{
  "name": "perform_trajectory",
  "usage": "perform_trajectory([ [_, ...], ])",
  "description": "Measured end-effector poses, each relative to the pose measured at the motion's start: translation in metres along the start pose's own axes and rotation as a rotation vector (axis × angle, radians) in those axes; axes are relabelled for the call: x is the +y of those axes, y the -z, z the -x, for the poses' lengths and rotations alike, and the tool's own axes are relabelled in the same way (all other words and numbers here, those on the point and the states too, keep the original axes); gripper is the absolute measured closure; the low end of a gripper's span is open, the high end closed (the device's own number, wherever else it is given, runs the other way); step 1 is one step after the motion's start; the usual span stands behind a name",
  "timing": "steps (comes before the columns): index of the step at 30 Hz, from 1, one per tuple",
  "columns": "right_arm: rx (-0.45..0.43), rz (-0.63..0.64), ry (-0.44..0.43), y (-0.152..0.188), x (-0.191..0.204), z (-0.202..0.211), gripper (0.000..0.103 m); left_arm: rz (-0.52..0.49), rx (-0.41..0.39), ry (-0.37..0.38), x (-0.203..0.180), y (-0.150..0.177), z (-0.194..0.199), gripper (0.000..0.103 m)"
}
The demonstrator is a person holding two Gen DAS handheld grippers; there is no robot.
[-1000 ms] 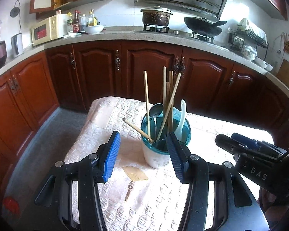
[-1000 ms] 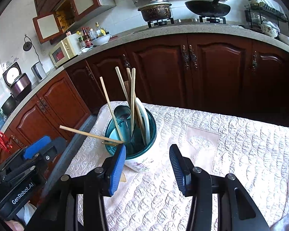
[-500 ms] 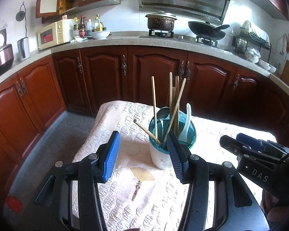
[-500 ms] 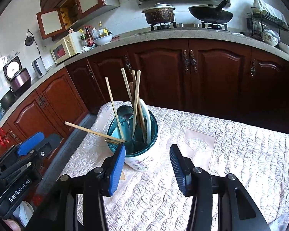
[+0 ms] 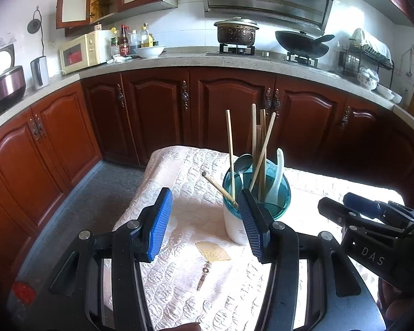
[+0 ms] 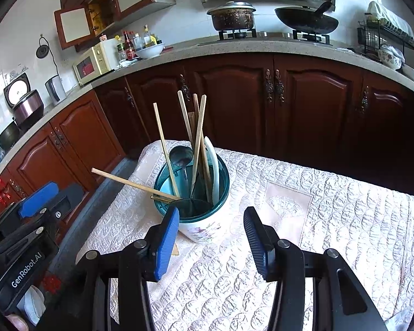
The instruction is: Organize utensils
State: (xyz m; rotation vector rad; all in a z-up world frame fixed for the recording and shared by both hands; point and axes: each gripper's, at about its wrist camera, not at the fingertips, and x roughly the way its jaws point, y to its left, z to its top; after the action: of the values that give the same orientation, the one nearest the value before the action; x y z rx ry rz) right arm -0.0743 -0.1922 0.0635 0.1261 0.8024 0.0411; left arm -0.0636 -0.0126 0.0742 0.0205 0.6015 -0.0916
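The left gripper (image 5: 204, 222) hangs level with its blue-padded jaws spread wide and empty. The right gripper (image 6: 210, 241), just beside it, is likewise spread and empty.

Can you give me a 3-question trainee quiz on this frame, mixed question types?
1. True or false: the left gripper is shut on a chopstick.
2. Multiple choice: where does the white ceramic spoon sit? A) flat on the cloth B) in the teal-rimmed white utensil holder C) in the right gripper
3. Fill in: one wooden chopstick leans far out over the holder's rim, while the others stand nearly ____.

Key:
1. False; both grippers are open and empty.
2. B
3. upright
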Motion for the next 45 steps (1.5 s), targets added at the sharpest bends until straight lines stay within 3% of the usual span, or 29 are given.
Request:
perform_trajectory([
  [45, 0.009, 0.006, -0.005, -0.005, -0.002, -0.012, 0.055, 0.002, -0.010, 0.021, -0.002, 0.000, -0.005, 0.054],
])
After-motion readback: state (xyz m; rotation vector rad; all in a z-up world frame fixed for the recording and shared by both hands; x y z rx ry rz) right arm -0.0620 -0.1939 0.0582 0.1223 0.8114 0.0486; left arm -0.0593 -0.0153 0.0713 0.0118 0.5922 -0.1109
